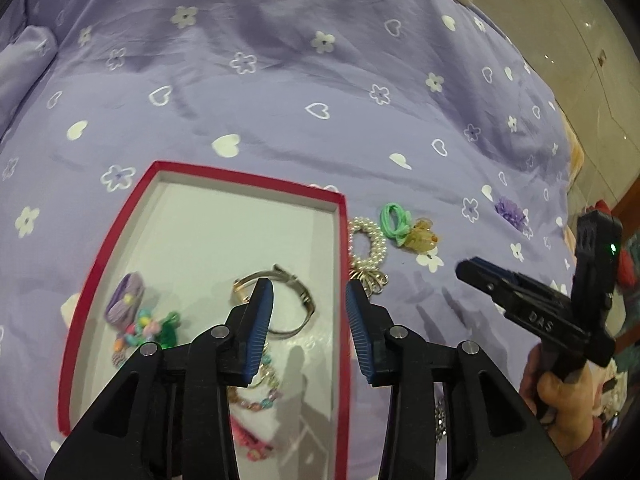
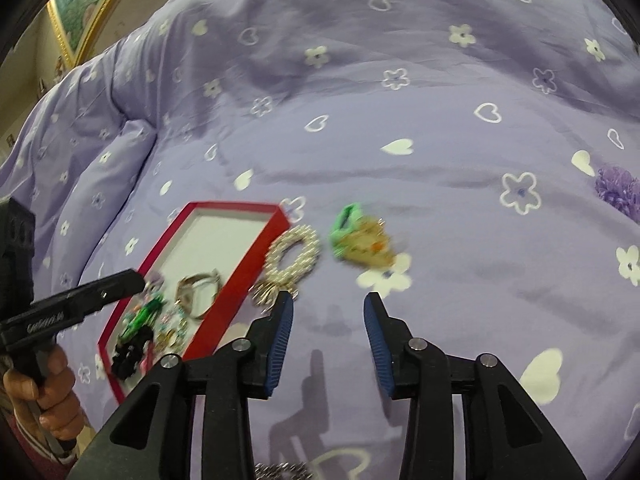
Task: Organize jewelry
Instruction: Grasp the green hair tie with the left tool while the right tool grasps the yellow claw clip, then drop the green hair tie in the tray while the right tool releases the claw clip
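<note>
Left wrist view, left gripper [image 1: 309, 316] released above red box [image 1: 344, 264] edge, bangle [image 1: 280, 304] inside, pearl bracelet [image 1: 366, 246] just ahead-right, right gripper [image 2: 327, 336] released, empty, bracelet ahead-left on bedspread [image 2: 400, 120].

Left gripper [image 1: 309, 328] hangs wide open over the red box [image 1: 342, 280], silver bangle [image 1: 280, 304] inside. Pearl bracelet [image 1: 366, 246] sits just outside at 2 o'clock on the purple bedspread [image 1: 280, 80].
</note>
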Demonstrator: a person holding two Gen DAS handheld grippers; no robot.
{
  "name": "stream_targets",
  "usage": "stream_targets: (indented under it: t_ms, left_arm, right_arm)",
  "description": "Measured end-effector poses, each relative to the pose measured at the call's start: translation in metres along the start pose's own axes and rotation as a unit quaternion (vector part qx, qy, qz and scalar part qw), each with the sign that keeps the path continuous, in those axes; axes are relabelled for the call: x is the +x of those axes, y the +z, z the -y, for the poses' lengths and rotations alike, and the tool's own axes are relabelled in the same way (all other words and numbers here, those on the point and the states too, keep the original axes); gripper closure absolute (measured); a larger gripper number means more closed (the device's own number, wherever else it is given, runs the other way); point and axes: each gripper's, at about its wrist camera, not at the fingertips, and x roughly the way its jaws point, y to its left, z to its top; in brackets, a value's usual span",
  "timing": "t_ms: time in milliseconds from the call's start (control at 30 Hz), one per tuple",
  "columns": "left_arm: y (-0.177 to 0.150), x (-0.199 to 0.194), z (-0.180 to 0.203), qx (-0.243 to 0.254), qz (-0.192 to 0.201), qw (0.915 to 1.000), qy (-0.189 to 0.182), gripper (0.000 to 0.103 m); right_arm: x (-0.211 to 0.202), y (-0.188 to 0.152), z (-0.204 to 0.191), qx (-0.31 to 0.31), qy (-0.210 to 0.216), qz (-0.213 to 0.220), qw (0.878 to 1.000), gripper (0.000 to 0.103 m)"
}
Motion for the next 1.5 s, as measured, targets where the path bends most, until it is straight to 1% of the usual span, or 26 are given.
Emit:
stream_targets:
  t_ms: [100, 233, 433, 467, 533, 567, 633, 800, 933, 1067, 1133, 1167, 1233, 1300, 1500]
  left_arm:
    - [0.005, 0.009, 0.008, 0.01, -0.005, 0.9999, -0.001, 0.067]
    - [0.01, 0.021, 0.018, 0.025, -0.013, 0.9996, -0.001, 0.067]
    - [0.017, 0.039, 0.032, 0.044, -0.024, 0.9987, -0.003, 0.067]
    - [0.018, 0.043, 0.035, 0.048, -0.026, 0.9985, -0.004, 0.067]
    - [0.021, 0.049, 0.042, 0.056, -0.028, 0.998, -0.007, 0.067]
    - [0.022, 0.052, 0.047, 0.061, -0.029, 0.9977, -0.009, 0.067]
    - [0.026, 0.061, 0.058, 0.073, -0.032, 0.9967, -0.012, 0.067]
    - [0.032, 0.089, 0.086, 0.103, -0.044, 0.9936, -0.017, 0.067]
    - [0.039, 0.117, 0.106, 0.122, -0.057, 0.9908, -0.009, 0.067]
    - [0.043, 0.141, 0.119, 0.134, -0.068, 0.9887, -0.004, 0.068]
    - [0.043, 0.149, 0.123, 0.138, -0.071, 0.9878, -0.002, 0.077]
    - [0.044, 0.153, 0.124, 0.142, -0.075, 0.9871, -0.001, 0.09]
    - [0.043, 0.16, 0.124, 0.143, -0.085, 0.9861, -0.001, 0.091]
    - [0.043, 0.157, 0.123, 0.142, -0.081, 0.9865, -0.003, 0.091]
    - [0.041, 0.126, 0.11, 0.111, -0.063, 0.9912, -0.037, 0.092]
  right_arm:
    - [0.012, 0.01, 0.009, -0.001, -0.002, -0.001, 1.0, 0.058]
    - [0.035, 0.021, 0.017, 0.001, -0.003, -0.013, 1.0, 0.058]
    - [0.061, 0.025, 0.025, 0.004, 0.001, -0.03, 1.0, 0.058]
    - [0.062, 0.025, 0.027, 0.005, 0.0, -0.029, 1.0, 0.06]
    - [0.059, 0.024, 0.03, 0.008, 0.002, -0.021, 1.0, 0.072]
    - [0.056, 0.023, 0.033, 0.012, -0.002, -0.018, 1.0, 0.088]
    - [0.048, 0.021, 0.04, 0.022, -0.001, -0.011, 1.0, 0.091]
    - [0.024, 0.017, 0.064, 0.048, -0.007, 0.009, 0.999, 0.091]
    - [0.005, 0.014, 0.081, 0.063, -0.01, 0.022, 0.998, 0.091]
    - [-0.003, 0.012, 0.087, 0.069, -0.008, 0.029, 0.997, 0.091]
    - [-0.005, 0.009, 0.09, 0.075, -0.006, 0.032, 0.997, 0.091]
    - [-0.005, 0.008, 0.092, 0.078, -0.006, 0.032, 0.996, 0.091]
    - [-0.006, 0.006, 0.094, 0.082, -0.004, 0.031, 0.996, 0.091]
    - [-0.007, 0.004, 0.094, 0.085, -0.002, 0.031, 0.996, 0.091]
    - [-0.014, 0.0, 0.083, 0.081, 0.012, 0.035, 0.996, 0.091]
